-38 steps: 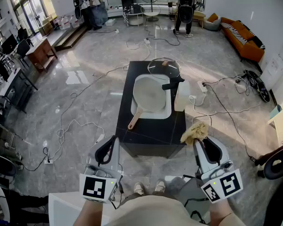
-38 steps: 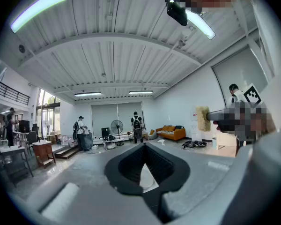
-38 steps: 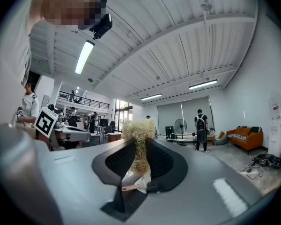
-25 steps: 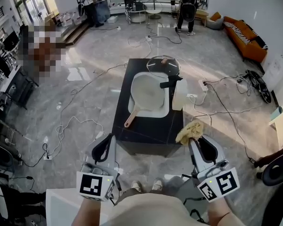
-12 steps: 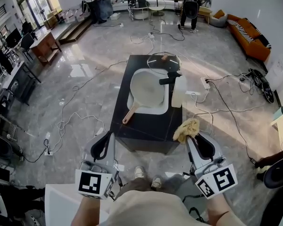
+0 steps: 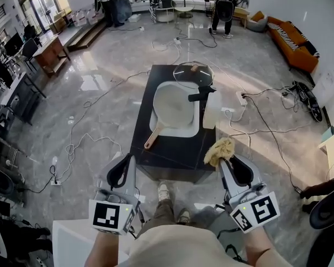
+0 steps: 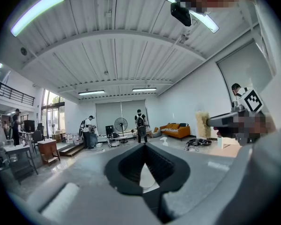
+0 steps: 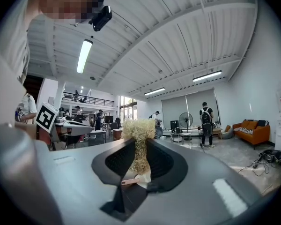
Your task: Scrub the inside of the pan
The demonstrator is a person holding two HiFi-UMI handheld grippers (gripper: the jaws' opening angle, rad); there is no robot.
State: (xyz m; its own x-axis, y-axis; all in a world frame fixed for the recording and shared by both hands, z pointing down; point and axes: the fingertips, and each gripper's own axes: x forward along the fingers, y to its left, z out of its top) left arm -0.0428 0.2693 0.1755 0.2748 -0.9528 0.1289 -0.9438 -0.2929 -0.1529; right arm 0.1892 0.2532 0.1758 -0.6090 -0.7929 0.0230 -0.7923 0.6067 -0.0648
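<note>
A pale pan [image 6: 174, 110] with a wooden handle [image 6: 153, 137] lies in a white tray [image 6: 196, 131] on a black table [image 6: 172, 154]. My right gripper [image 6: 227, 161] is shut on a tan fibre scrubber [image 6: 219, 151], held in the air near the table's front right corner. The scrubber [image 8: 138, 142] sticks up between the right jaws in the right gripper view. My left gripper [image 6: 124, 169] is shut and holds nothing; it hangs over the floor, left of the table's near end. The left gripper view points at the room and ceiling, with my left gripper [image 7: 146, 161] showing no gap.
A glass lid [image 6: 192, 74], a black handle [image 6: 199, 96] and a white jug [image 6: 212, 110] sit at the table's far and right side. Cables [image 6: 92, 143] run over the grey floor. People [image 6: 223, 1] stand at the far end. An orange sofa [image 6: 292, 39] stands right.
The table has come nearer to me and the view has shifted a little. Both grippers have stayed shut, the right one still holding the scrubber.
</note>
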